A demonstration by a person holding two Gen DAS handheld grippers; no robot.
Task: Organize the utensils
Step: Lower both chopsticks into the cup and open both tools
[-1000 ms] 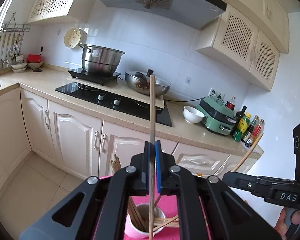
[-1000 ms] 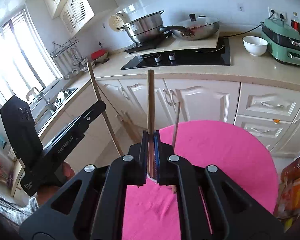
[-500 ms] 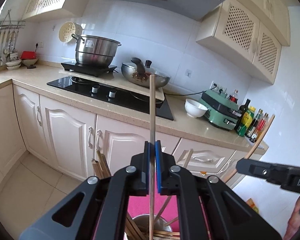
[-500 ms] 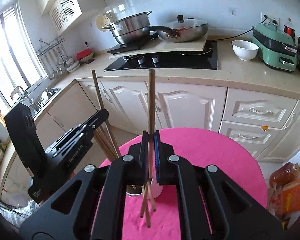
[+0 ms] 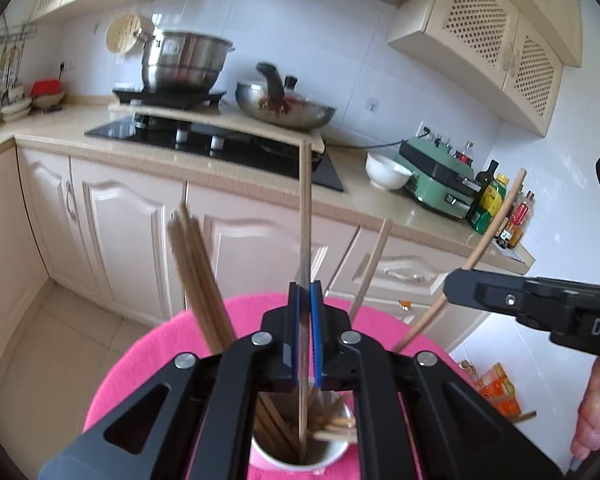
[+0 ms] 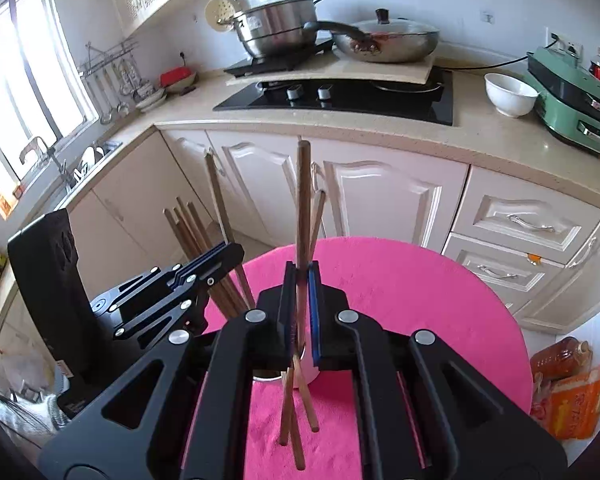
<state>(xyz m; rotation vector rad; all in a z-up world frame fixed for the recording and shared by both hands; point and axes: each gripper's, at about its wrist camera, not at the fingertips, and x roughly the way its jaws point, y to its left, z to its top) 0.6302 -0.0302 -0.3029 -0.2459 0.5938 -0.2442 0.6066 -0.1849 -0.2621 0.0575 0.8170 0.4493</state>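
Note:
My left gripper [image 5: 305, 334] is shut on a light wooden chopstick [image 5: 305, 216] held upright, its lower end inside a white cup [image 5: 300, 454] that holds several chopsticks, on a round pink table [image 5: 140, 364]. My right gripper [image 6: 300, 312] is shut on a darker chopstick [image 6: 302, 204], also upright, just in front of the same cup [image 6: 302, 372]. Loose chopsticks [image 6: 290, 416] lie on the pink cloth below it. Each gripper shows in the other's view: the right one [image 5: 452, 290] and the left one [image 6: 224, 252].
A kitchen counter [image 6: 380, 124] with a black hob [image 6: 340, 96], steel pot [image 6: 276, 24], wok [image 6: 388, 42], white bowl [image 6: 510, 94] and green appliance [image 6: 568, 88] runs behind the table. Bottles [image 5: 490, 200] stand at its right end. Orange packets [image 6: 576, 396] lie on the floor.
Both grippers have come lower and closer to the cup. The left chopstick's tip now reaches into the cup. The right chopstick has come down beside the cup.

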